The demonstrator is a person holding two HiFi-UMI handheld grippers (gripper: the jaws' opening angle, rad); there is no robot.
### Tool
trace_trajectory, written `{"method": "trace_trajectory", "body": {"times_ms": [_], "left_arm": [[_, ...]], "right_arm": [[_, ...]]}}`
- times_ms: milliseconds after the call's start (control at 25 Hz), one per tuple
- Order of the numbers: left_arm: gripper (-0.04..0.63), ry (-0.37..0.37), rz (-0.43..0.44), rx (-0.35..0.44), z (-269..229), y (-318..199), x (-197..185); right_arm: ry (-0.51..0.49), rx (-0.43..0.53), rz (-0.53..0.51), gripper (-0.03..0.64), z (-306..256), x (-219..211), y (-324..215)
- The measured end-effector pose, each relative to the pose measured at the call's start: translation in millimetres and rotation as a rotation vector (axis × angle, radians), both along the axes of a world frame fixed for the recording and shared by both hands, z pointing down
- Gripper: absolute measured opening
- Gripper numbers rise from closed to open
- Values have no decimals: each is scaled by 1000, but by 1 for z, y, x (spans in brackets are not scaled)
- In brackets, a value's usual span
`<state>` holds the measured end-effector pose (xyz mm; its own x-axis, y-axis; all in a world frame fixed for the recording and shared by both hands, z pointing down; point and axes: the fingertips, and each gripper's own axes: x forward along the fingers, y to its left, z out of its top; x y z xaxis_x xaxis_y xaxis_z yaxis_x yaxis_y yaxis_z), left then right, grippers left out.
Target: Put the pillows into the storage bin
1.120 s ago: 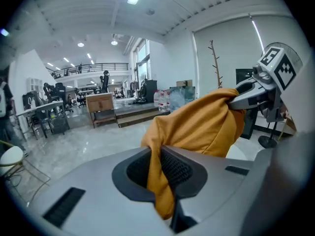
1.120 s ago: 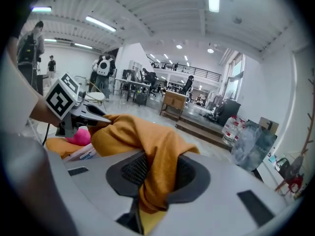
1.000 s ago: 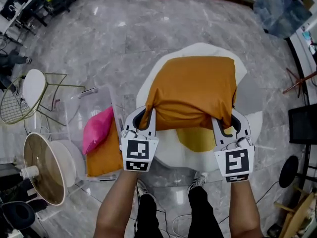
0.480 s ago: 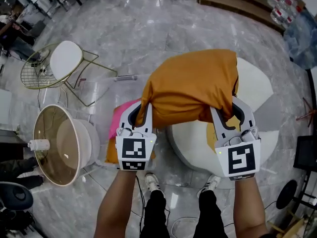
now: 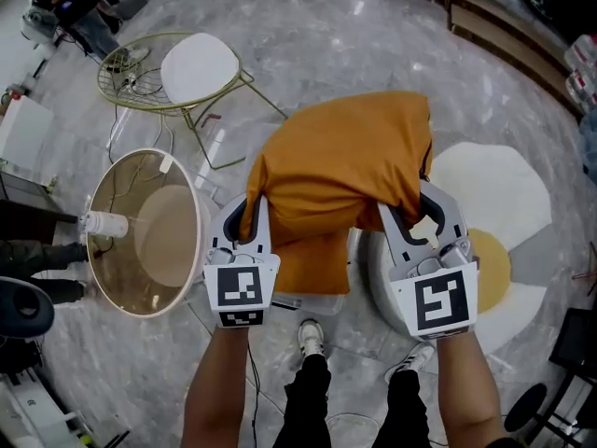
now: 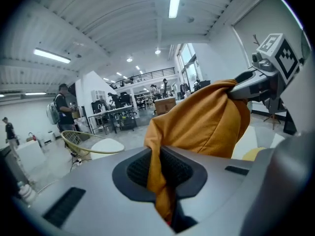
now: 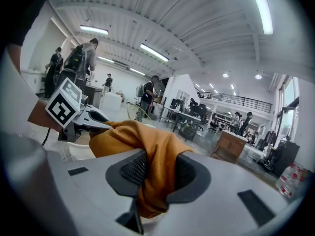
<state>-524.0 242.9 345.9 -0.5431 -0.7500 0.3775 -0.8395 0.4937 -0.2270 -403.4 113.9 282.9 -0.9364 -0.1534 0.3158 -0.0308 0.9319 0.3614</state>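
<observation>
An orange pillow [image 5: 340, 161] hangs in the air between my two grippers. My left gripper [image 5: 254, 217] is shut on its near left corner, and the fabric bunches between the jaws [image 6: 158, 181]. My right gripper [image 5: 410, 215] is shut on the near right corner, with cloth pinched there too [image 7: 153, 181]. Below the held pillow lies a second orange pillow [image 5: 312, 264] inside the clear storage bin [image 5: 312, 303]. The held pillow hides most of the bin. No pink pillow shows now.
A round dish-shaped fan [image 5: 149, 231] stands close to the left of the bin. A wire chair with a white seat [image 5: 198, 68] is behind it. A white egg-shaped cushion with a yellow centre [image 5: 494, 222] lies to the right. People stand in the background.
Both grippers have swung left with the orange pillow, from above the egg-shaped cushion to above the bin. The pink pillow has gone out of sight beneath it.
</observation>
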Motion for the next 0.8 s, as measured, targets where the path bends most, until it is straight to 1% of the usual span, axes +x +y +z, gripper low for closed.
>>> {"method": "trace_trajectory", "body": {"times_ms": [120, 200, 280, 360, 440, 520, 600, 640, 720, 800], "left_arm": [[44, -6, -49, -23, 10, 40, -20], [44, -11, -72, -46, 24, 64, -31], [44, -11, -89, -77, 40, 85, -40], [44, -4, -98, -121, 63, 99, -44], [45, 28, -91, -176, 99, 108, -44], [48, 74, -64, -250, 142, 117, -40], [49, 101, -34, -314, 175, 125, -33], [51, 111, -27, -329, 187, 128, -32], [63, 134, -37, -332, 204, 132, -31], [96, 173, -70, -302, 214, 135, -33]], "right_arm": [[-11, -29, -39, 121, 16, -27, 32], [7, -80, -40, 123, 38, -37, 51], [44, -148, -27, 127, 65, -44, 69], [83, -195, -19, 129, 93, -49, 82], [142, -231, -7, 135, 128, -50, 90], [215, -263, 11, 144, 169, -47, 98], [259, -270, 21, 150, 200, -44, 107], [266, -264, 24, 154, 210, -43, 110], [267, -246, 38, 175, 225, -42, 111], [266, -235, 58, 208, 234, -41, 109]]}}
